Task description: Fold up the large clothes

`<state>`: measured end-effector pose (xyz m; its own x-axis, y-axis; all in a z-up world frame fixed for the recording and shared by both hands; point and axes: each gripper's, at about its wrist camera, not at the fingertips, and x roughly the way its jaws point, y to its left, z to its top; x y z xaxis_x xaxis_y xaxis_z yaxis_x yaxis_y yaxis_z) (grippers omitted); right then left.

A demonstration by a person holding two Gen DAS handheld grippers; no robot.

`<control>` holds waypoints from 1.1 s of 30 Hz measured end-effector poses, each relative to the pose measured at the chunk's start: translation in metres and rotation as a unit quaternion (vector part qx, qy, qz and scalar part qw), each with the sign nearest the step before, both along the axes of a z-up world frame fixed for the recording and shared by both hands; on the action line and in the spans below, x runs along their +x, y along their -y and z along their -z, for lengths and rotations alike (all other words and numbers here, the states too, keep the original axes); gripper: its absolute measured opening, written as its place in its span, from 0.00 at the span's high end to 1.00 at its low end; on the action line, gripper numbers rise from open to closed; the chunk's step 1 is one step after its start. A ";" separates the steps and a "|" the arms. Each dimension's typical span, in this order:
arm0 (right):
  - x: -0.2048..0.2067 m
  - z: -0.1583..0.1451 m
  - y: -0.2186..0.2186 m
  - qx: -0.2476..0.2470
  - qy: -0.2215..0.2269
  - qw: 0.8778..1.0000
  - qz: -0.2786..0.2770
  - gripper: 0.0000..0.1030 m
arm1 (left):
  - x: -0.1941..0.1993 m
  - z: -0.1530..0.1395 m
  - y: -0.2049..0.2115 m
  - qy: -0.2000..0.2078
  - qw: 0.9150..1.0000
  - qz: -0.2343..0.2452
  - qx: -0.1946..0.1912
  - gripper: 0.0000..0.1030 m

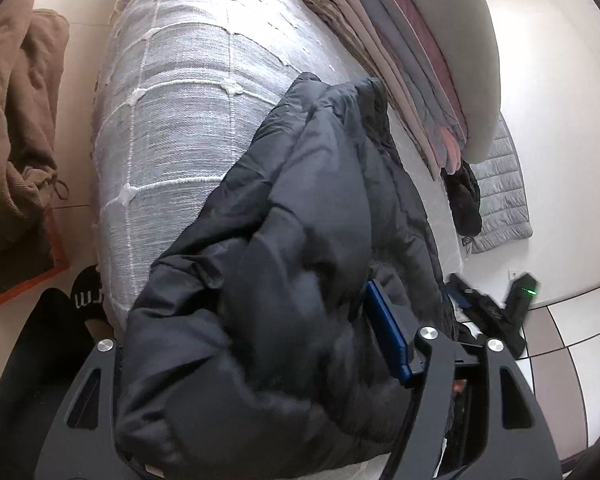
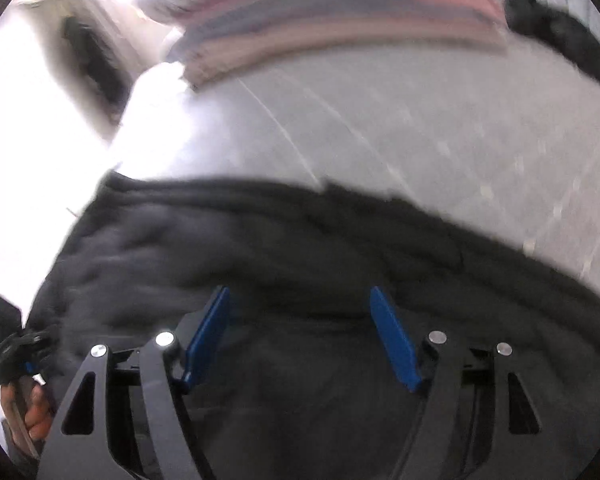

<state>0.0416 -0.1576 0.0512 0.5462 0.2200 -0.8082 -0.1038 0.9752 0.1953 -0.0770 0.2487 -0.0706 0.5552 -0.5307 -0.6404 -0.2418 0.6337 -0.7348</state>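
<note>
A black puffer jacket (image 1: pixel 284 240) lies bunched on a bed with a grey checked cover (image 1: pixel 172 120). In the left wrist view the jacket fills the space between my left gripper's fingers; only the right blue pad (image 1: pixel 384 332) shows, the left one is buried in fabric, so the jaws stand wide around a thick fold. My right gripper (image 2: pixel 300 336) is open, its blue pads (image 2: pixel 210 332) spread apart just above the jacket (image 2: pixel 300 248), holding nothing. The right gripper also shows in the left wrist view (image 1: pixel 488 312). The right wrist view is motion-blurred.
A stack of folded clothes (image 1: pixel 404 64) sits at the far side of the bed, with a grey quilted garment (image 1: pixel 500 196) beyond it. A brown garment (image 1: pixel 16 120) lies at the left. Tiled floor (image 1: pixel 560 344) is at the right.
</note>
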 end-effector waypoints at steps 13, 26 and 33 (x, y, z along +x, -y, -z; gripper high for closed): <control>0.012 0.010 -0.049 -0.019 0.001 0.999 -0.032 0.21 | 0.005 0.002 0.003 0.002 1.000 -0.005 0.007 0.37; -0.031 0.013 -0.042 0.000 -0.018 0.999 -0.027 0.13 | 0.002 0.012 -0.006 -0.002 1.000 -0.016 -0.009 0.37; -0.055 0.001 -0.009 0.081 -0.020 0.996 -0.020 0.13 | 0.000 0.015 -0.007 -0.001 1.000 -0.015 -0.006 0.37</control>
